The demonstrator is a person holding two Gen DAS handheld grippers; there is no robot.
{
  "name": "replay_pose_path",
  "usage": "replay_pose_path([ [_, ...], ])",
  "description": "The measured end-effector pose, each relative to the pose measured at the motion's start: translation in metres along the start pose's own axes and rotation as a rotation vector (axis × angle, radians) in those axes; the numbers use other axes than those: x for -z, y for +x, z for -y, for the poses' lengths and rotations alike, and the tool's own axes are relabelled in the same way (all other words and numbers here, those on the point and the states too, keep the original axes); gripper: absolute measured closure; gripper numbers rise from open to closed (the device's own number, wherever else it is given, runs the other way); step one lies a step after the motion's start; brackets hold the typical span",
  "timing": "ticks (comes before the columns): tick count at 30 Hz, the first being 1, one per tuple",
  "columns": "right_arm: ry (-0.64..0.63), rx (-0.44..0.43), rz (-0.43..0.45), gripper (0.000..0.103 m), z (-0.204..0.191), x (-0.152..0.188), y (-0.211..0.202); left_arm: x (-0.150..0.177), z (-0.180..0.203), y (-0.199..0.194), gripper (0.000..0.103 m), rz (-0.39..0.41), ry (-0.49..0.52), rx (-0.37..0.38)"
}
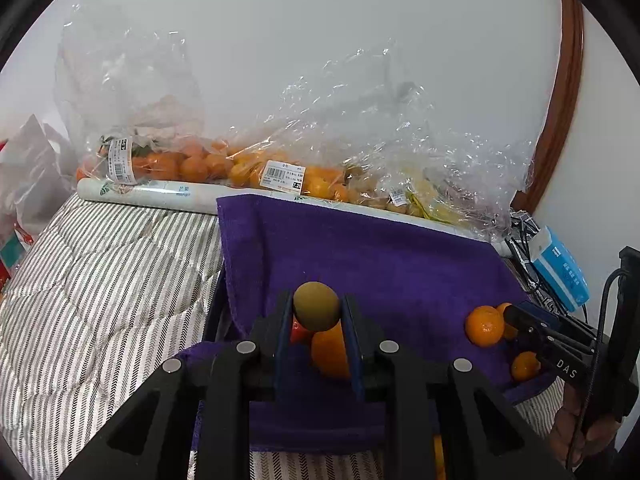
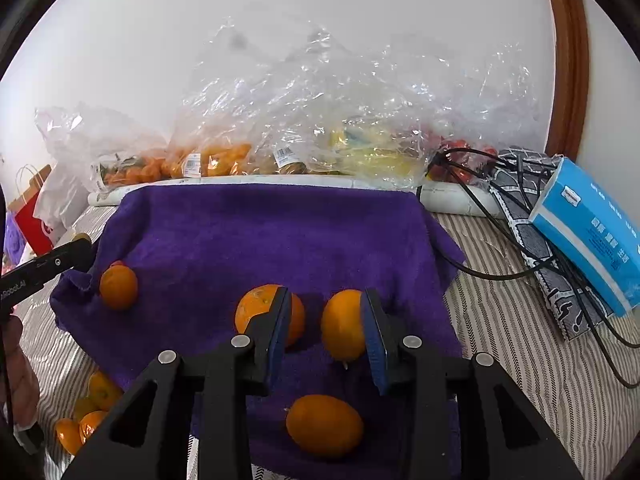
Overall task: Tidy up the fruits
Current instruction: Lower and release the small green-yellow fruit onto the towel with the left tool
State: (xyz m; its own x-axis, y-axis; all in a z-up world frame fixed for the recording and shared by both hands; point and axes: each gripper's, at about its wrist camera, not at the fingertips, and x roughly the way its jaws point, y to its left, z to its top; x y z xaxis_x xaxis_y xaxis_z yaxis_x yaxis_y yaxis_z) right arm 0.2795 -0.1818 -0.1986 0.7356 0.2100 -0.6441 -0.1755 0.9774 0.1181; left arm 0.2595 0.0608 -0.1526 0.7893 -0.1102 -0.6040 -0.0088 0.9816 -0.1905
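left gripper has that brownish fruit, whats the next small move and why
Probably carry it off the towel to its own spot. The left gripper is shut on the brownish fruit, held above the purple towel, where only oranges lie loose, so it likely belongs elsewhere.

My left hand-held gripper (image 1: 317, 320) is matte black plastic with triangular cut-outs, round silver screw heads and blue pads on its fingers (image 1: 283, 332). My right hand-held gripper (image 2: 326, 332) looks the same; white "DAS" lettering marks its side, and a black cable trails behind.
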Motion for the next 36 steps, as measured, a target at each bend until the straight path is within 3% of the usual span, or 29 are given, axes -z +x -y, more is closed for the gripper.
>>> replay_pose_path([
  [7,0.025,-0.023,0.038,0.062,0.001,-0.004,-0.012,0.007,0.009,0.004,0.080,-0.030,0.022,0.047],
  [14,0.055,-0.061,0.053,0.060,0.001,-0.006,-0.020,0.016,0.021,0.013,0.080,-0.062,0.072,0.032],
  [32,0.005,-0.066,0.031,0.060,-0.016,0.001,-0.013,0.018,0.024,0.010,0.079,-0.045,0.071,0.047],
  [36,0.005,-0.065,0.028,0.060,-0.016,0.002,-0.011,0.018,0.027,0.010,0.068,-0.048,0.079,0.063],
])
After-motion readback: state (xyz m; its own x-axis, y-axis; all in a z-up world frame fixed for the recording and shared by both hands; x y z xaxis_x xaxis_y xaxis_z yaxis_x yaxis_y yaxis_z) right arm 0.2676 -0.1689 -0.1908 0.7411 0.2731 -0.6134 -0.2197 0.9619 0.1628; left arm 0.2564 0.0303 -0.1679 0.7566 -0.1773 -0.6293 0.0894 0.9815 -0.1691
